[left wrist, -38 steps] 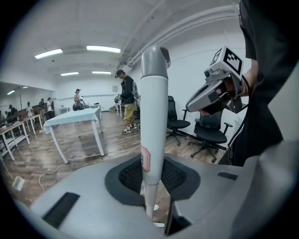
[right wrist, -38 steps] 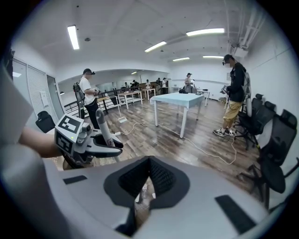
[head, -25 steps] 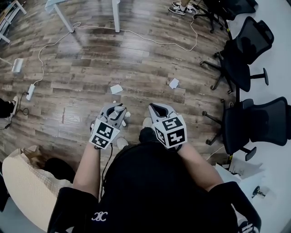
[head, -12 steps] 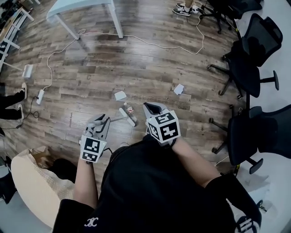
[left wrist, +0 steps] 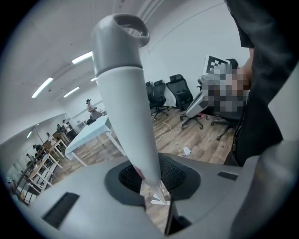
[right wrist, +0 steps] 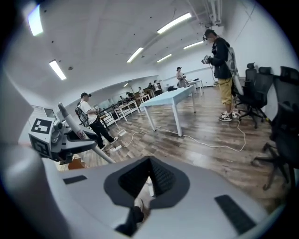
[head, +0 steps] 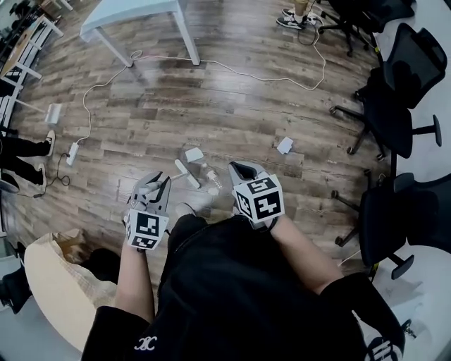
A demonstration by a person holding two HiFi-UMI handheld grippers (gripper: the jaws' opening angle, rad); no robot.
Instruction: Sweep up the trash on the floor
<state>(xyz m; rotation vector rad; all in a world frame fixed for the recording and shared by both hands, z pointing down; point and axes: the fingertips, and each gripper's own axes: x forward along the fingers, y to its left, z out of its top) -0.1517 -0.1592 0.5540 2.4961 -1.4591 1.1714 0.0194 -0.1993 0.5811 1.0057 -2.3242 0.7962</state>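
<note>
My left gripper (head: 156,189) is shut on the grey tapered handle (left wrist: 126,107) of a broom. Its thin shaft runs forward and down to a white broom head (head: 184,173) on the wooden floor. Beside the head lie a clear plastic bottle (head: 210,178) and a white piece of paper (head: 194,154). A second scrap of paper (head: 285,145) lies farther right. My right gripper (head: 243,173) hovers over the floor right of the bottle; its jaws meet at the tips with nothing seen between them. In the right gripper view the left gripper (right wrist: 60,140) and broom shaft (right wrist: 100,154) show at the left.
Black office chairs (head: 394,106) stand along the right. A pale table (head: 134,10) stands at the back, a white cable (head: 232,67) trails across the floor, and a power strip (head: 72,153) lies at the left. A brown paper bag (head: 67,243) sits at the near left. A person's shoes (head: 296,17) show at the top.
My left gripper has drawn away from the right one, to the left and back. The broom head and the bottle have come into sight between the grippers, the head now closer to the paper.
</note>
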